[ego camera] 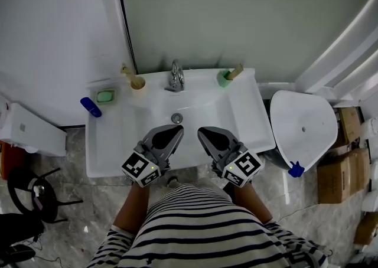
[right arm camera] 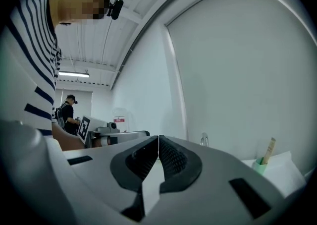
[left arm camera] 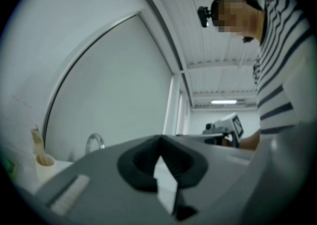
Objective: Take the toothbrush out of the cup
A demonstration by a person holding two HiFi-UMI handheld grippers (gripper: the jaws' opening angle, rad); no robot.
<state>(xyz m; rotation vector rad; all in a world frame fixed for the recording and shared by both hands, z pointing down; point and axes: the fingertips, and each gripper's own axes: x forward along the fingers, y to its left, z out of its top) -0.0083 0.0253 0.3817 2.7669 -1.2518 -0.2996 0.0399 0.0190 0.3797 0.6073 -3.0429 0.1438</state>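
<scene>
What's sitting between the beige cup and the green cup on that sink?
Only the tap stands there, about midway between the beige cup and the green cup. The head view shows it.

The left gripper (ego camera: pixel 175 129) and right gripper (ego camera: pixel 203 132) have matt grey plastic bodies; their pads (right arm camera: pixel 171 159) are black, rubber-like, finely cross-hatched. Under the fingertips the sink (ego camera: pixel 118 143) is smooth, glossy white, ceramic in look. Straight beyond the fingertips the tap (ego camera: pixel 176 75) is polished metal. Ahead and right of the right fingers, the green cup (ego camera: pixel 223 79) looks like matt plastic; its toothbrush (ego camera: pixel 236 71) handle looks wooden. Ahead and left of the left fingers, the beige cup (ego camera: pixel 137 83) is matt.
</scene>
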